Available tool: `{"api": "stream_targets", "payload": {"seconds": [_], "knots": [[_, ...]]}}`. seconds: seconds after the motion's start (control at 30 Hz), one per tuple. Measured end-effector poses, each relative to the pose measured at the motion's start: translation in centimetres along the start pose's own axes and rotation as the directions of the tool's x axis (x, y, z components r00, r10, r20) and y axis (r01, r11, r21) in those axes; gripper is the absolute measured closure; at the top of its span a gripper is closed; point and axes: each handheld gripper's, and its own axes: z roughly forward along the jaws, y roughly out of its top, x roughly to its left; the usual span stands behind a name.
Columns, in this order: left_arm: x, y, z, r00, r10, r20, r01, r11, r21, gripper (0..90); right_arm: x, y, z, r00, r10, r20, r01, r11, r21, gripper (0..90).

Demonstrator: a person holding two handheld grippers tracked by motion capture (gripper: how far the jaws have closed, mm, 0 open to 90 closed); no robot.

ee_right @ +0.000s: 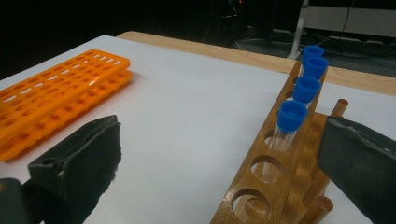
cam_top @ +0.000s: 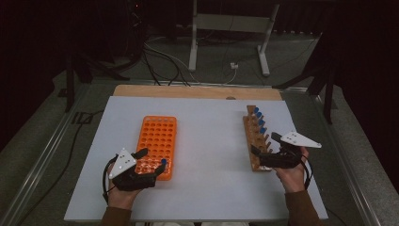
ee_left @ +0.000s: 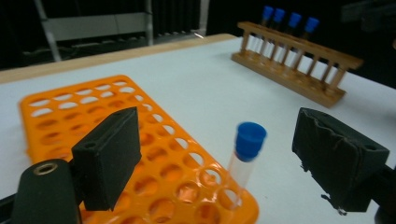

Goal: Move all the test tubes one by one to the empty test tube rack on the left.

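Fingers of both grippers stand apart; left gripper view shows tube (ee_left: 245,156) seated, unclamped, in orange rack (ee_left: 60,112).

white table (cam_top: 207,155) bears orange rack (cam_top: 157,139) and wooden rack (cam_top: 256,141).

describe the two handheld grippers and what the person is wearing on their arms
Both the left gripper and the right gripper have black bodies, each topped by a light grey three-cornered plate with small dark dots. Their jaws end in blocky black foam-like pads, frayed at the edges. A black cable loops from each gripper beside the wrist. Both sleeves are brown.
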Motion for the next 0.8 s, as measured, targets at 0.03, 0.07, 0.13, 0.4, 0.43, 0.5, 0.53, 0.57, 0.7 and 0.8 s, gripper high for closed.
{"api": "stream_targets", "payload": {"seconds": [0.03,0.07,0.13,0.4,0.43,0.5,0.53,0.57,0.7,0.8], "knots": [[0.1,0.0,-0.1,0.9999,-0.005,-0.009,0.005,1.0,-0.005,14.1,0.0,0.0,0.0,1.0,0.0,-0.001,0.0,1.0,0.002,0.0],[0.3,0.1,-0.1,0.9997,-0.01,-0.021,0.01,0.9999,-0.007,10.6,0.0,0.0,0.0,1.0,0.0,-0.003,0.0,1.0,0.003,0.0],[0.6,0.0,-0.2,0.9992,-0.02,-0.036,0.02,0.9998,0.0,6.6,0.1,0.0,0.1,1.0,0.001,-0.007,-0.001,1.0,0.004,0.0],[1.7,-0.3,-0.4,0.9932,-0.049,-0.105,0.049,0.9988,-0.003,1.6,0.2,0.3,0.1,1.0,-0.009,0.003,0.009,1.0,0.0,0.0],[1.9,-0.4,-0.5,0.9928,-0.057,-0.106,0.056,0.9984,-0.006,3.2,0.1,0.4,0.1,0.9999,-0.013,0.008,0.013,0.9999,0.0,0.0],[2.3,-0.6,-0.6,0.9907,-0.067,-0.118,0.067,0.9977,-0.002,4.1,-0.2,0.7,0.1,0.9998,-0.013,0.016,0.013,0.9999,-0.004,0.0],[2.4,-0.7,-0.6,0.9903,-0.072,-0.119,0.073,0.9973,0.004,4.7,-0.4,0.9,0.1,0.9998,-0.015,0.017,0.015,0.9999,-0.008,0.0],[2.6,-0.7,-0.6,0.9894,-0.076,-0.124,0.078,0.9969,0.009,5.3,-0.6,1.1,0.1,0.9997,-0.017,0.02,0.017,0.9998,-0.009,0.0],[2.8,-0.8,-0.8,0.9879,-0.084,-0.131,0.085,0.9964,0.002,7.0,-1.2,1.8,0.5,0.9994,-0.016,0.03,0.016,0.9998,-0.01,1.4],[2.9,-0.8,-0.9,0.9846,-0.088,-0.151,0.088,0.9961,-0.008,5.1,-1.7,2.0,1.1,0.9989,-0.022,0.042,0.022,0.9997,0.009,2.7]]}}
